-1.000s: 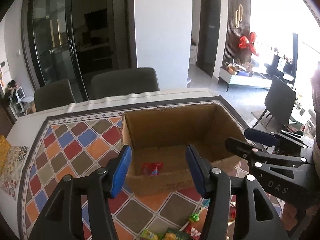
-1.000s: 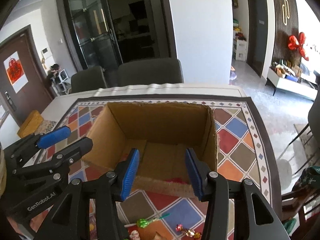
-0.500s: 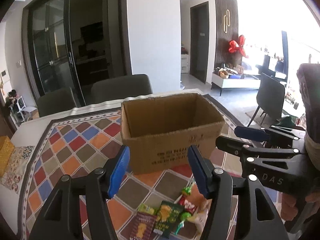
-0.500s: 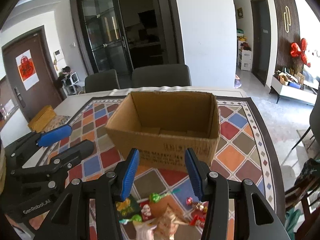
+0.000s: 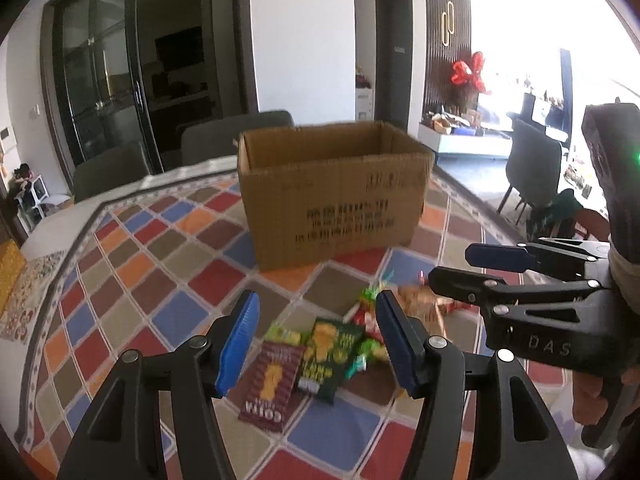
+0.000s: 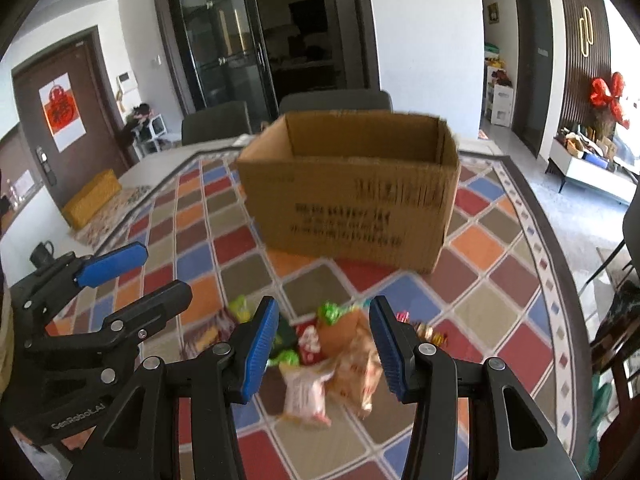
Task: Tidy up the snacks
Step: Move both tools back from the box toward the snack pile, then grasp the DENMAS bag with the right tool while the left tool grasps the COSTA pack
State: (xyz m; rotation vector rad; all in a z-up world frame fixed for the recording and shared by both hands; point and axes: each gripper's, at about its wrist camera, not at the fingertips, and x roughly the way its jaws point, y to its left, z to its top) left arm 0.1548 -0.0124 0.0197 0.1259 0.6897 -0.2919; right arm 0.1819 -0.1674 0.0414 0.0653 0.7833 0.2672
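Left wrist view
Left gripper: jaws apart with nothing between the pads, tilted down toward the snack pile, which fits a reach for a packet.
Dark red packet: lies flat on the table just ahead of the left pad, the nearest thing to take.
Dark green packet: lies flat beside the red one, partly overlapping it, between the two pads as seen from here.
Other snacks: a loose heap of small wrappers and a tan bag to the right, blurred, so single items are hard to tell.
Cardboard box: stands open-topped on the far side of the pile, most likely the place the snacks go; its inside is hidden from this low angle.
Table: covered by a cloth of coloured diamonds.

Right wrist view
Right gripper: jaws apart and empty, hanging over the right part of the pile.
White and red packet: lies between the pads as seen from here, low in the frame and blurred.
Tan bag: lies touching it, toward the right pad.
Box: straight behind the pile, its mouth upward, so a packet can be dropped in from above.
Left gripper as seen here: to the left, pointing the same way.
Progress: every snack in view lies outside the box, so much sorting seems left.
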